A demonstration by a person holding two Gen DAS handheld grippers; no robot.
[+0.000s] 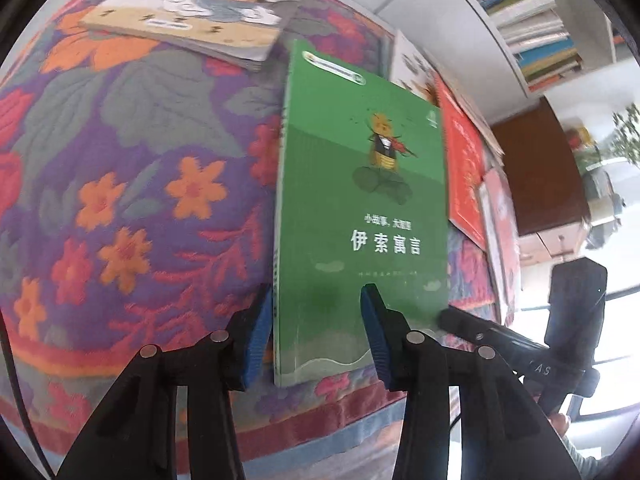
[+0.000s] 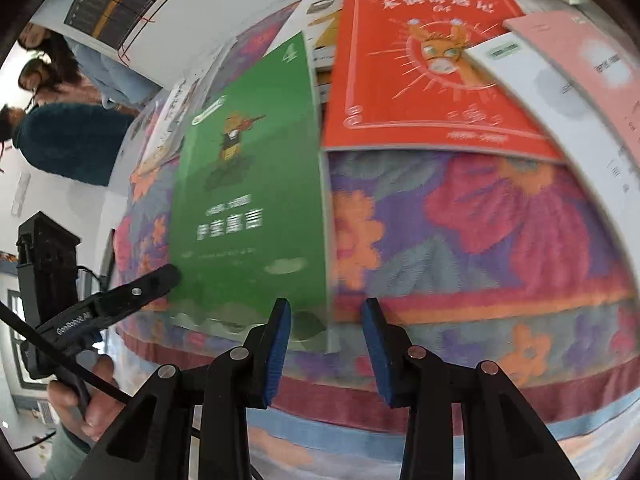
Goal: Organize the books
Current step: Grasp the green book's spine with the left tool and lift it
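- Left gripper (image 1: 316, 328): jaws apart, straddling the near spine edge of the green book (image 1: 360, 208); pads not seen pressing it.
- Right gripper (image 2: 326, 340): jaws apart over the green book's near right corner, nothing clamped.
- Floral cloth (image 1: 132, 184): lies under the green book.
- Red book (image 2: 420, 68): just beyond the green book, to its right.
- Illustrated book (image 1: 192, 4): beyond the green book, to its left, apart.
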